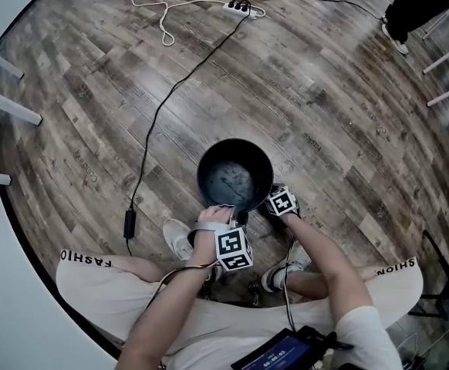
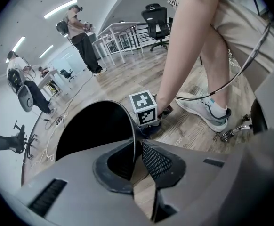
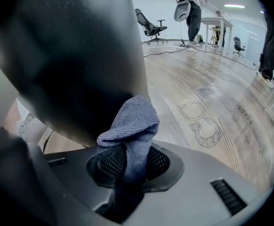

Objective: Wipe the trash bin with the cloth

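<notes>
Head view: bin [image 1: 234, 177] stands upright on the wood floor [image 1: 325, 114], right in front of my feet. Left gripper [image 1: 226, 211] is at the near rim. Right gripper [image 1: 263, 207] sits low against the bin's near-right outside. A cable [image 1: 163, 106] runs from a power strip [image 1: 238, 8] past the bin's left side, near but not touching. A person [image 1: 417, 6] stands far off.

Left gripper view: jaws nearly together, clamped on the bin's thin rim, wall between the pads. This one is steadying the bin. My shoe [image 2: 205, 109] is just beyond, close to the work.

Right gripper view: jaws pinched on a grey-blue cloth [image 3: 130, 126], a bunched wad sticking out past the tips. The wad is at the bin's dark outer wall, touching or just short, can't tell which. A chair [image 3: 149, 25] is well away.

Progress, my guess: grip and bracing done, wiping on the outer wall just getting going. No wiped patch shows, so the rest of the outside, rim and inside look left to do. In the way: my own legs, left gripper on the rim, cable on the left.
</notes>
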Motion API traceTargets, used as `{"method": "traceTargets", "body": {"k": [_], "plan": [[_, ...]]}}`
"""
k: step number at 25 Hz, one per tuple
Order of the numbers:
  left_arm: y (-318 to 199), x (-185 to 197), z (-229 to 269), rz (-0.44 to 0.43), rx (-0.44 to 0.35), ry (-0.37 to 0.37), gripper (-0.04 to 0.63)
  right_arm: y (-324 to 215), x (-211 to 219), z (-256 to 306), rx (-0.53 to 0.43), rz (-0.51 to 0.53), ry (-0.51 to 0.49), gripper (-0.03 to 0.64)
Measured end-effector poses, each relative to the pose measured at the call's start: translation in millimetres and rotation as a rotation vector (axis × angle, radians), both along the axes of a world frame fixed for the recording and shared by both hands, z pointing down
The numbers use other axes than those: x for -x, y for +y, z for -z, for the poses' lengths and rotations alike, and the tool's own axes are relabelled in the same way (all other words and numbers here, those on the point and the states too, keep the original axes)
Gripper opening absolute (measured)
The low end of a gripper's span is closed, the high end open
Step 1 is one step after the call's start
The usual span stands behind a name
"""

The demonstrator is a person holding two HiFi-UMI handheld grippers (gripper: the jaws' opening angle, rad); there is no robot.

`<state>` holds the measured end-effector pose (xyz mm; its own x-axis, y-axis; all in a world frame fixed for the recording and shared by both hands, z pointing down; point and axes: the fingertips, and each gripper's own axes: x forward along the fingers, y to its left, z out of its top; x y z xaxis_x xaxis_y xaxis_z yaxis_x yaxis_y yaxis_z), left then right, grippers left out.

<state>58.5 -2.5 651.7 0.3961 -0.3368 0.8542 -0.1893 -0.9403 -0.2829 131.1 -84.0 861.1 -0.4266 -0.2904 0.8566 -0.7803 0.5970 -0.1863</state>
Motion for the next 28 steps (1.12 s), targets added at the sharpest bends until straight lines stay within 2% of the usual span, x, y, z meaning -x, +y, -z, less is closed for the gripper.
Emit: {"method": "traceTargets", "body": {"k": [4, 7, 11, 14, 16, 21, 25, 28], "plan": [[-0.8, 0.5, -0.9, 0.004, 0.003, -0.001, 0.063, 0.8, 0.2, 1.1, 0.001, -0.009, -0.016, 0.084], [0.0, -1.1, -1.1, 0.006, -0.011, -0.001, 0.063, 8.1, -4.0, 9.4, 0.029, -0.002, 0.036, 0.084], [-1.5, 4.0, -1.1, -0.003, -0.039, -0.041, 0.067, 23.5, -4.1, 47.9, 0.064, 0.04, 0.045, 0.084], [-7.5, 11.6, 1.4, -0.013, -0.057, -0.069, 0.131, 35.4, -8.3, 86.6, 0.086, 0.066, 0.021, 0.084], [-6.4, 16.1, 2.0, -0.013, -0.033, -0.065, 0.143, 47.6, -14.4, 112.6, 0.094, 0.08, 0.009, 0.084], [-2.4, 38.3, -9.9, -0.025, -0.002, -0.127, 0.143, 71.0, -21.3, 176.1, 0.068, 0.135, -0.006, 0.084], [-5.1, 39.3, -10.9, -0.03, -0.024, -0.127, 0.143, 69.0, -10.6, 215.5, 0.04, 0.111, -0.063, 0.084], [-3.7, 38.1, -10.8, -0.042, -0.032, -0.134, 0.137, 61.2, 0.0, 225.9, 0.001, 0.111, -0.068, 0.084]]}}
